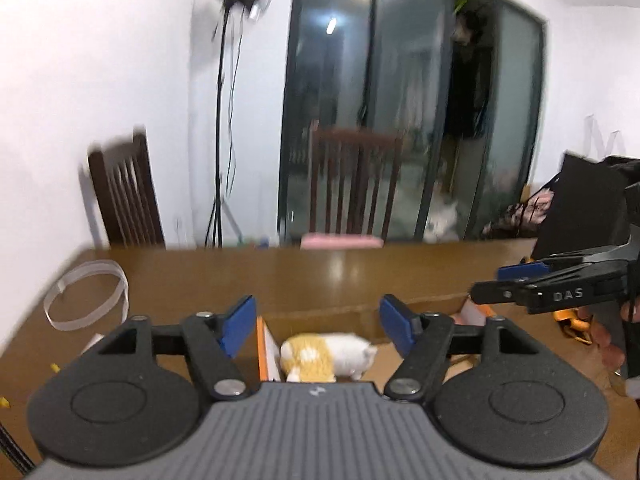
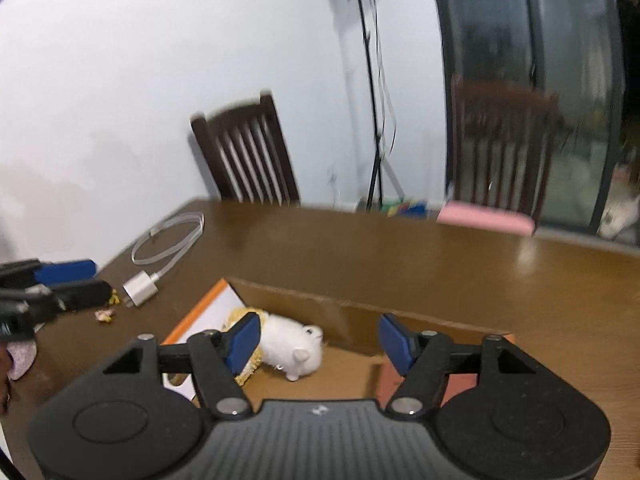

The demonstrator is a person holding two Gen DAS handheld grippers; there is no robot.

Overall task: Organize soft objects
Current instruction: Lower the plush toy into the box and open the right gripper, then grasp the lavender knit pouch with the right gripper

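Both grippers empty above the box

The white-and-yellow plush animal (image 2: 288, 346) lies inside the open cardboard box (image 2: 360, 312) on the brown wooden table (image 2: 400, 248) — left gripper (image 1: 316, 326) and right gripper (image 2: 318, 340) released, jaws spread, nothing between them.

White capital letters "DAS" stand on the black finger of the right claw (image 1: 486, 285), seen from the side at the right edge of the left wrist view. A small pale logo mark sits on the grey ribbed housing (image 1: 316, 394) below each camera, too small to read. No other lettering is legible in either view.
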